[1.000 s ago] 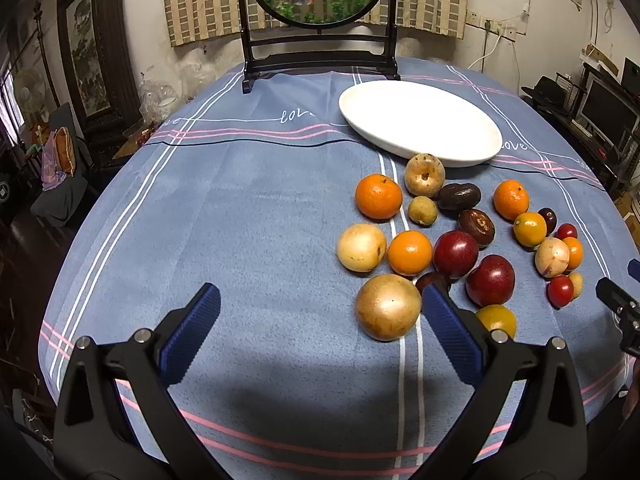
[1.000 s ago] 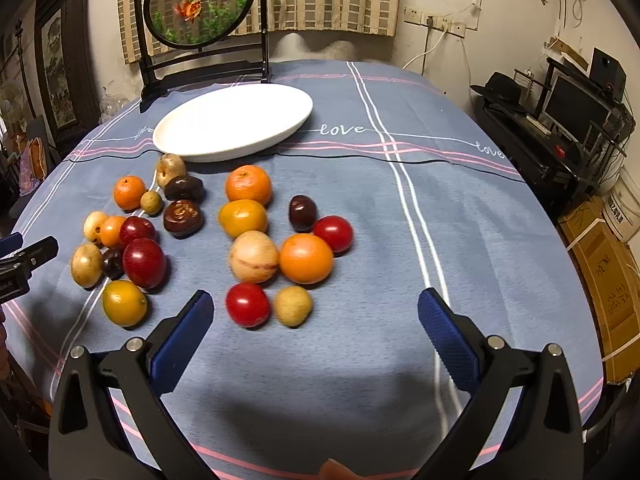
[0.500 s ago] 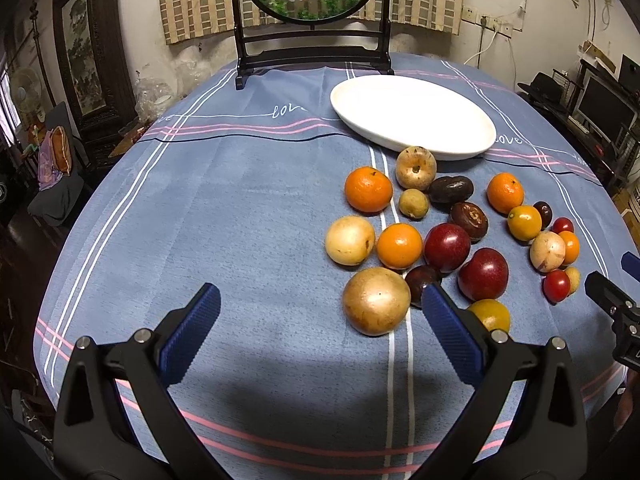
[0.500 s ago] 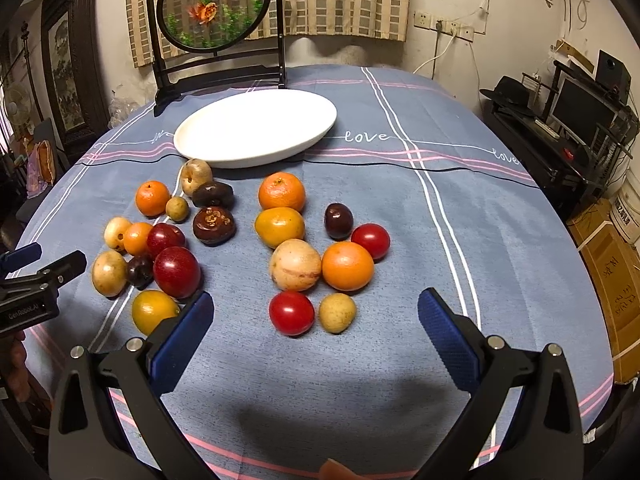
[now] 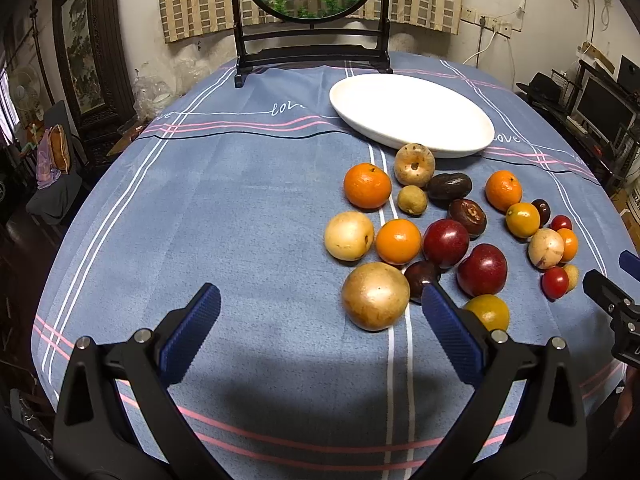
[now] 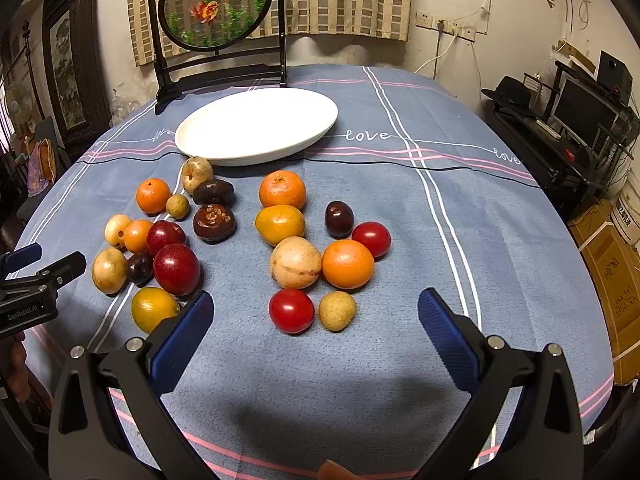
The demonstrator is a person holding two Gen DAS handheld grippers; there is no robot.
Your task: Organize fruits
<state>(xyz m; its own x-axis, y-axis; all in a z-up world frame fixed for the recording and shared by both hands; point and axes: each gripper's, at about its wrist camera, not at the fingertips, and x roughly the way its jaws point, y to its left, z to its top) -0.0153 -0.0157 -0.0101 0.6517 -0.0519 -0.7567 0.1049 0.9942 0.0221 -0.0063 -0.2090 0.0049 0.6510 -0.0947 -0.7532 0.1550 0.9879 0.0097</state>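
Hovering low over the near edge of the surface (image 5: 240,208), I hold both sets of fingers spread wide with nothing between them. My left gripper (image 5: 320,312) looks over a broad bare stretch of blue cloth running from 9 to 12 o'clock, open room right up to the dark wooden stand (image 5: 312,60) at the far rim. My right gripper (image 6: 316,312) has clear cloth from 1 to 4 o'clock, out to where the surface curves away towards the black shelving (image 6: 560,128).

At 12 o'clock from my right fingers the white plate (image 6: 256,128) lies flat and holds nothing. All the fruits (image 6: 240,240) lie loose on the cloth on its near side, in two clusters set a little apart. In the right cluster, a red tomato (image 6: 291,311) and a small tan fruit (image 6: 337,310) lie nearest, just ahead of my spread fingers. In the left cluster, the big golden fruit (image 5: 375,296) lies just inside my left gripper's right fingertip, and a yellow fruit (image 5: 487,312) lies just beyond that finger at 2 o'clock. A brown fruit (image 5: 414,165) sits against the plate's near rim.
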